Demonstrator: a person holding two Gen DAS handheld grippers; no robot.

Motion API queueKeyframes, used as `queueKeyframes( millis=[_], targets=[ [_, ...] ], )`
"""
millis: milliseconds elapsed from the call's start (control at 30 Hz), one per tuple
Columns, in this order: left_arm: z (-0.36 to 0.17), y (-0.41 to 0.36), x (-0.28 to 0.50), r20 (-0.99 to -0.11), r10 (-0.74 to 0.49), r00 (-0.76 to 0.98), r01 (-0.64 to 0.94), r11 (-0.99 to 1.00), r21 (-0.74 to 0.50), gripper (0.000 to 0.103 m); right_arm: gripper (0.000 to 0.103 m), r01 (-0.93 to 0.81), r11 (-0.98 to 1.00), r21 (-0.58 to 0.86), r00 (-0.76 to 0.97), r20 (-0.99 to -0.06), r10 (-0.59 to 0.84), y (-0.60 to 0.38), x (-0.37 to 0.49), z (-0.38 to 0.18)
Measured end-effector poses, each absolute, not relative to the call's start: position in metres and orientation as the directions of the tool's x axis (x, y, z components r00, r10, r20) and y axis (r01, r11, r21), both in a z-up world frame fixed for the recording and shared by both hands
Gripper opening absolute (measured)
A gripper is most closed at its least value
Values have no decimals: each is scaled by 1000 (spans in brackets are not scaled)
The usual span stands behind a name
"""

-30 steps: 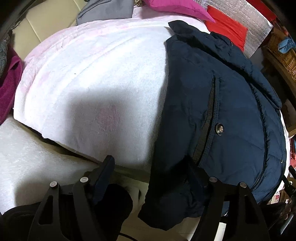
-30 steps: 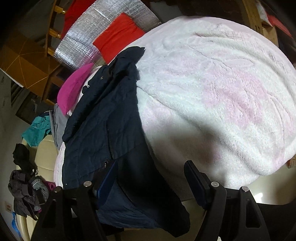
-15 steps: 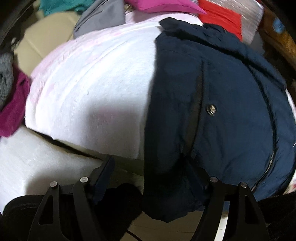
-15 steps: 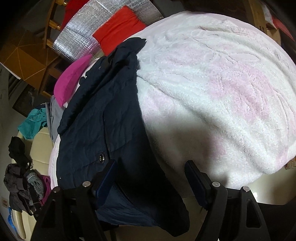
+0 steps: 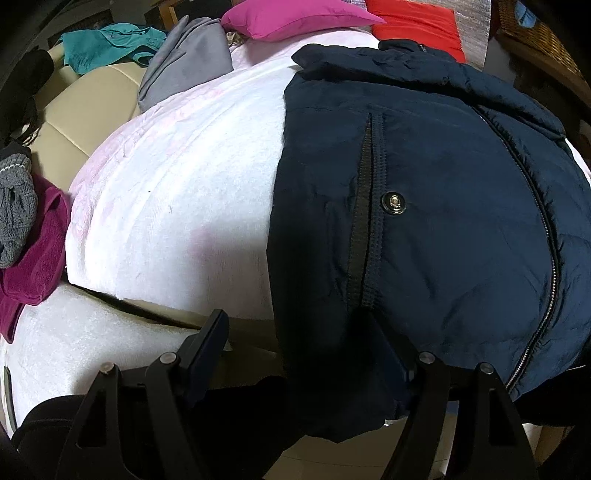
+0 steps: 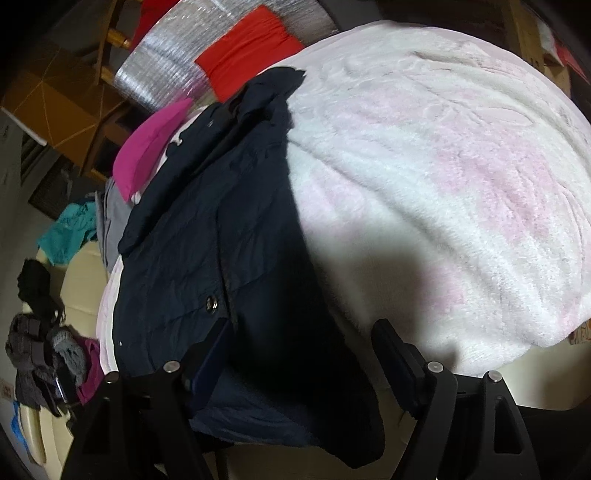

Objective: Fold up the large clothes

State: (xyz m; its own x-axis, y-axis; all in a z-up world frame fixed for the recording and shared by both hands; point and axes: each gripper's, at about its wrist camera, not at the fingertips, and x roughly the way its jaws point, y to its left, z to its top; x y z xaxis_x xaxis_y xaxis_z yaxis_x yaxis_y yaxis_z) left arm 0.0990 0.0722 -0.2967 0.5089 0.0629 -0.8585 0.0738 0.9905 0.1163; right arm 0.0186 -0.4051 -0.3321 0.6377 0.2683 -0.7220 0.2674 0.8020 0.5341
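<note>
A navy puffer jacket (image 5: 424, 206) lies folded lengthways on a white and pink fleece blanket (image 5: 177, 192), with its zipper, a pocket and a metal snap facing up. Its near hem hangs over the blanket's front edge. My left gripper (image 5: 303, 343) is open, its jaws wide apart astride the jacket's left hem corner. In the right wrist view the jacket (image 6: 207, 236) lies left of the blanket (image 6: 443, 177). My right gripper (image 6: 299, 350) is open, its jaws astride the jacket's hanging right hem.
A magenta pillow (image 5: 295, 18), a red cushion (image 5: 413, 26), a grey garment (image 5: 184, 62) and a teal garment (image 5: 110, 44) lie at the far end. A beige sofa (image 5: 85, 107) with maroon cloth (image 5: 33, 258) is on the left. A wicker basket (image 5: 543, 33) stands far right.
Both grippers moved forward toward the jacket's near hem; the left view swung so the jacket fills more of the frame. Both stayed open.
</note>
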Motion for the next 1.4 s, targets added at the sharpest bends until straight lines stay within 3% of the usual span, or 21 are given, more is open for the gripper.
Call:
queueKeyframes(
  millis=[167,333,633,767,833,1067,1167,1300,1400],
  targets=[
    [-297,72,99,-858,59,510,87,989,120,77,80,201,818,539,570,-743,350,-384,25,-341],
    [-298,67,100,-858,58,510,98,987,125,77,80,141,895,423,557,-781,281,-361,26,-336],
    [-298,66,97,-858,53,511,113,985,129,77,80,282,835,472,689,-706,166,-399,8,-317],
    [-299,63,96,-865,39,500,128,985,119,77,80,348,824,448,639,-757,141,-406,13,-330],
    [-301,62,96,-873,14,487,142,985,95,77,80,341,821,458,589,-785,192,-401,20,-341],
    [-307,61,98,-893,-75,444,174,985,3,77,85,273,880,388,570,-802,177,-375,27,-340],
    [-303,69,99,-888,-135,440,162,984,-69,77,85,155,834,530,544,-750,376,-362,31,-342],
    [-300,85,99,-874,-213,437,131,976,-172,77,85,84,900,428,539,-779,320,-340,34,-336],
    [-300,89,99,-868,-231,440,127,973,-195,77,85,112,871,479,540,-765,351,-347,37,-338]
  ],
)
